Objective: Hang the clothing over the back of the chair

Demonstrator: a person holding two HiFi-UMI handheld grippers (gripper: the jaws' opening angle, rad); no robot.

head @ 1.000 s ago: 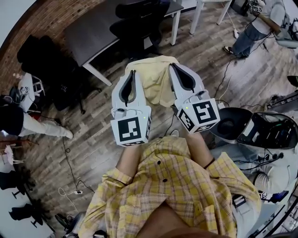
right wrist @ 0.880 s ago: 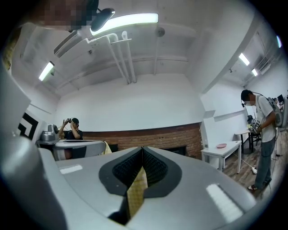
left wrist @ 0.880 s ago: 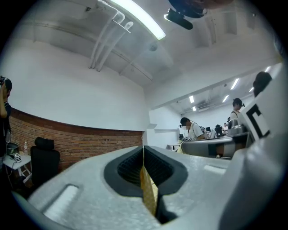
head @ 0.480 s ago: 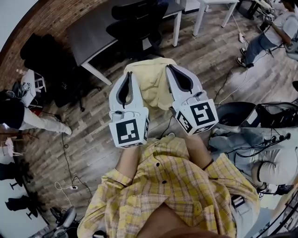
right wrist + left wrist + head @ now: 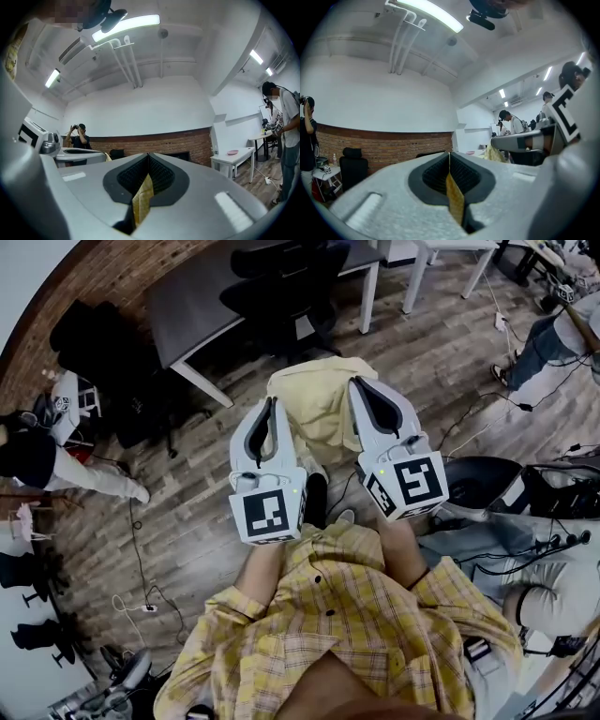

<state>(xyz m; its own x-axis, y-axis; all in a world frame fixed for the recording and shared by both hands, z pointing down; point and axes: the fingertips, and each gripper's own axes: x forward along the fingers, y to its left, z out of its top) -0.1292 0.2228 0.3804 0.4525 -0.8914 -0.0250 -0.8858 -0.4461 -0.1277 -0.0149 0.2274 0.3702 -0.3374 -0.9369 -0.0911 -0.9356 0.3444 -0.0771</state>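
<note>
We hold a gripper in each hand over the wooden floor (image 5: 187, 521), on the near side of the dark desk (image 5: 187, 310), and the pale yellow garment (image 5: 323, 404) hangs between the two. The left gripper (image 5: 266, 407) is clamped on the garment's left edge: in the left gripper view its jaws are pressed together with a thin fold of yellow cloth pinched between the ribbed pads. The right gripper (image 5: 361, 388) grips the opposite edge in the same way, and the right gripper view shows a creased strip of the cloth caught between its closed jaws. Both grippers point away from us toward the desk, side by side and level, with the cloth bunched and sagging between their tips. A black office chair (image 5: 281, 292) stands pushed in at the desk, and the garment hangs apart from it, closer to us than the desk's white leg (image 5: 202, 385). Behind the desk runs a brick wall (image 5: 112, 277). To the desk's left a person (image 5: 56, 479) in a dark top and light trousers stands on the floor, and to its right stands a white table (image 5: 441, 254). Our plaid shirt (image 5: 347, 615) fills the bottom of the head view.
</note>
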